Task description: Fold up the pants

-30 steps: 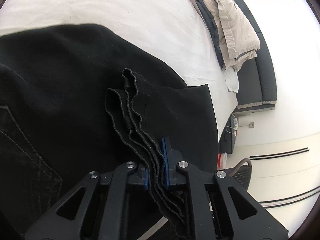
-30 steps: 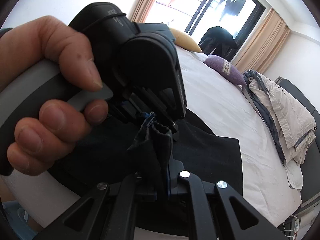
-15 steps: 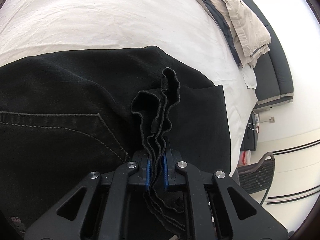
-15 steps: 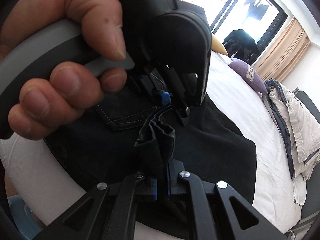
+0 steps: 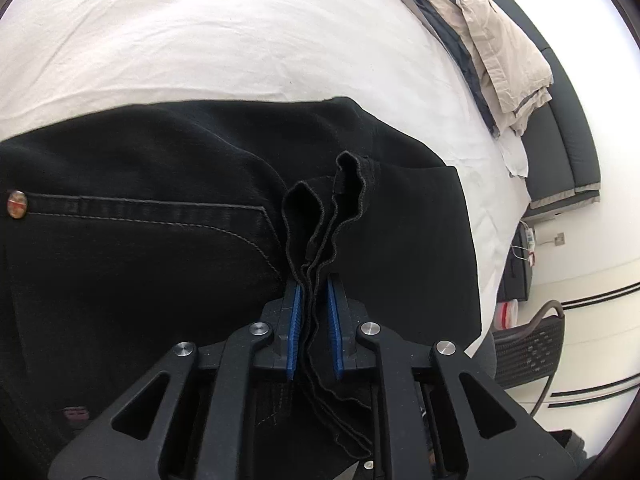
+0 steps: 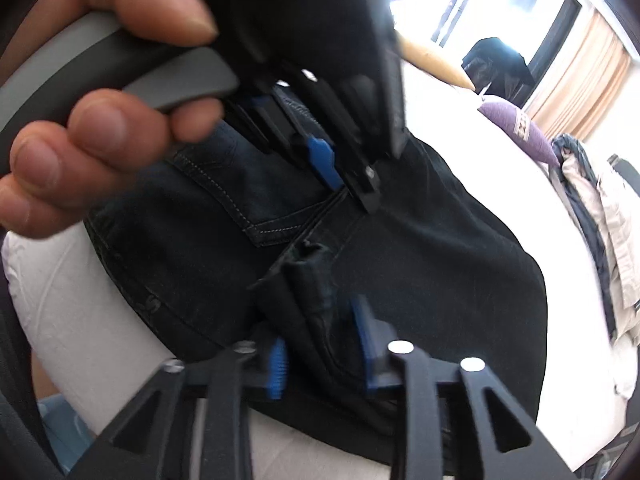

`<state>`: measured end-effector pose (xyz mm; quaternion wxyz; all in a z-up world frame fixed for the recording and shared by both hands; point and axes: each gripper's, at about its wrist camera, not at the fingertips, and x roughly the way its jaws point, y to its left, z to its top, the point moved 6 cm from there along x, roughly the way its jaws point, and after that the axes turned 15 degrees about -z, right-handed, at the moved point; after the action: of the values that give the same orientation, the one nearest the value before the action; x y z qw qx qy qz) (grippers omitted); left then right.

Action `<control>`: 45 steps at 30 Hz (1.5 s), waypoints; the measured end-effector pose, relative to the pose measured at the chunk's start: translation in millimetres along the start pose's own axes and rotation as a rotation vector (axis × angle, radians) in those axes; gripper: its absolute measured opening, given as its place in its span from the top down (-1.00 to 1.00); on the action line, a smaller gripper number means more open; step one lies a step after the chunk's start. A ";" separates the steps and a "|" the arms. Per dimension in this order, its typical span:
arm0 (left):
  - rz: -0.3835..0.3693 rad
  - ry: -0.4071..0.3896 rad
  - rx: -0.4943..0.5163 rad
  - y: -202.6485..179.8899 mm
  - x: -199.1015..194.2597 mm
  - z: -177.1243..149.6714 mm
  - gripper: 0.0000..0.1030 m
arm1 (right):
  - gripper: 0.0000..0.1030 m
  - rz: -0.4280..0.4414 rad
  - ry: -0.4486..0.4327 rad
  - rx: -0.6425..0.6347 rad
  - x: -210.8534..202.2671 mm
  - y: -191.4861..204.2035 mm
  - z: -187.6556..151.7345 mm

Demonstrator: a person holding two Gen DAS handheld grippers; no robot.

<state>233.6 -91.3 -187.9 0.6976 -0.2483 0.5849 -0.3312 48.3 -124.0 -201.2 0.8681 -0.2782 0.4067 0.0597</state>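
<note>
Black pants (image 5: 168,248) lie folded on a white bed (image 5: 224,40), back pocket and a rivet showing; they also fill the right wrist view (image 6: 432,264). My left gripper (image 5: 313,292) has its blue pads parted, with the bunched hem edges (image 5: 320,216) standing loose between them. My right gripper (image 6: 322,328) is open, with a crumpled hem fold (image 6: 304,280) between its spread fingers. The left gripper and the hand holding it (image 6: 100,128) fill the upper left of the right wrist view.
A pile of beige and grey clothes (image 5: 492,44) lies at the far side of the bed, with a dark sofa (image 5: 560,128) behind it. A purple pillow (image 6: 516,128) and curtains are seen in the right wrist view. A mesh chair (image 5: 528,348) stands by the bed.
Both grippers have lowered the hem onto the pants and opened; the pads that pinched the cloth now stand apart, and the hem rests loose between them.
</note>
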 end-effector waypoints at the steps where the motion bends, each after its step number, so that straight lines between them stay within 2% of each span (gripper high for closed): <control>1: 0.046 -0.011 0.011 0.8 -5.9 2.5 0.75 | -0.08 0.040 0.005 0.020 -3.2 -4.3 -0.4; 3: 0.127 -0.048 0.025 3.0 -21.1 9.0 0.75 | -0.14 0.103 0.008 0.057 -9.6 -16.0 -1.1; 6: 0.171 -0.103 0.032 -0.4 -40.8 14.1 0.75 | -0.14 0.250 -0.017 0.153 -23.8 -49.7 -1.5; 9: 0.132 -0.131 0.107 -27.7 -42.3 8.4 0.75 | -0.14 0.383 -0.026 0.368 -17.1 -125.3 -1.9; 11: 0.064 -0.112 0.163 -53.1 -26.6 -2.4 0.75 | -0.14 0.441 -0.013 0.532 4.3 -183.1 -6.8; 14: -0.014 -0.056 0.207 -79.7 7.5 -25.1 0.75 | -0.14 0.622 0.015 0.746 51.4 -251.1 -9.9; 16: -0.008 -0.001 0.234 -89.4 36.4 -42.5 0.75 | -0.14 0.721 0.027 0.830 84.4 -279.7 -8.9; 17: 0.005 0.026 0.242 -89.0 48.2 -50.0 0.75 | -0.14 0.743 0.029 0.862 99.5 -289.9 -8.4; 19: 0.030 0.053 0.218 -79.7 60.5 -57.9 0.75 | -0.14 0.830 0.060 0.920 131.9 -304.2 -10.3; 20: 0.034 0.057 0.200 -73.6 63.6 -60.1 0.75 | -0.14 0.867 0.088 0.943 146.4 -304.3 -12.6; 22: 0.004 0.047 0.172 -65.5 64.0 -62.3 0.75 | -0.14 0.839 0.160 0.955 175.0 -304.9 -21.9; 23: -0.006 0.044 0.161 -63.2 63.2 -63.0 0.75 | -0.13 0.862 0.184 0.958 181.7 -299.2 -27.3; 25: -0.016 0.038 0.153 -62.2 64.3 -66.0 0.75 | -0.11 0.903 0.185 0.975 184.2 -298.7 -36.3; 28: -0.016 0.022 0.164 -62.6 67.1 -69.3 0.75 | -0.12 0.927 0.198 0.953 170.2 -294.6 -51.7; 32: -0.038 -0.002 0.149 -57.3 63.1 -75.3 0.75 | -0.12 0.935 0.244 0.889 122.5 -253.5 -90.6; 39: -0.065 -0.022 0.127 -30.6 38.2 -76.3 0.75 | -0.13 0.951 0.292 0.945 81.8 -235.7 -141.4; 45: -0.097 -0.050 0.114 -18.0 28.1 -79.9 0.75 | -0.14 0.937 0.316 0.971 46.8 -208.9 -144.9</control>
<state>154.9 -121.0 -208.4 0.7082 -0.2446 0.5345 -0.3911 50.7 -381.8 -219.6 0.7073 0.3415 0.5863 0.1984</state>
